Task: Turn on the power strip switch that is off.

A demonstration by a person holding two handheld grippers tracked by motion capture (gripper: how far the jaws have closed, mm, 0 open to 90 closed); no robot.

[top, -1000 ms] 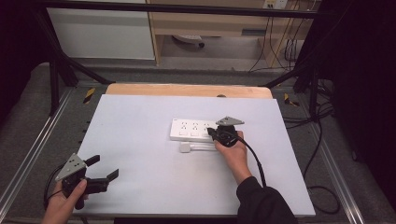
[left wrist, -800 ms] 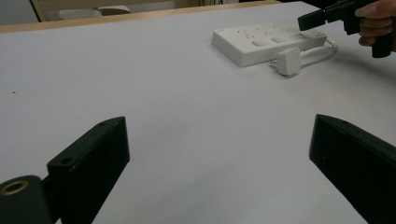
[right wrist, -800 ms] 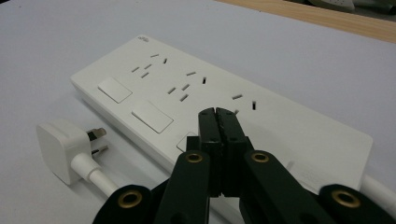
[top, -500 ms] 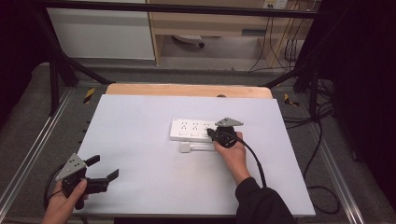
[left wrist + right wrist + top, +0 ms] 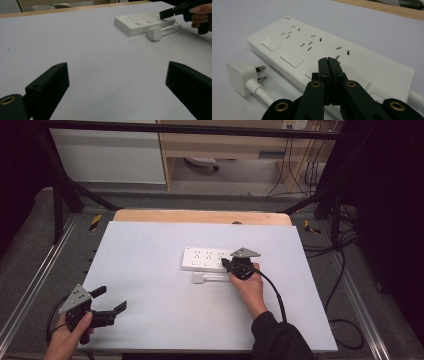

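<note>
Right gripper (image 5: 329, 61), clenched on nothing, rests its tips over a switch (image 5: 313, 72) on the strip (image 5: 210, 260); press straight down, gently. Left gripper (image 5: 111, 301) waits released.

Smooth white plastic power strip (image 5: 332, 57), glossy white plastic plug (image 5: 239, 77), matt pale tabletop (image 5: 150, 270), wooden edge (image 5: 200, 216)

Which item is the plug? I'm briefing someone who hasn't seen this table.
On the white table, find the long white power strip near the middle. Just in front of it, toward the person, lies the white plug, unplugged, a small cube with bare metal prongs and its own cord, unlike the flat strip.
</note>
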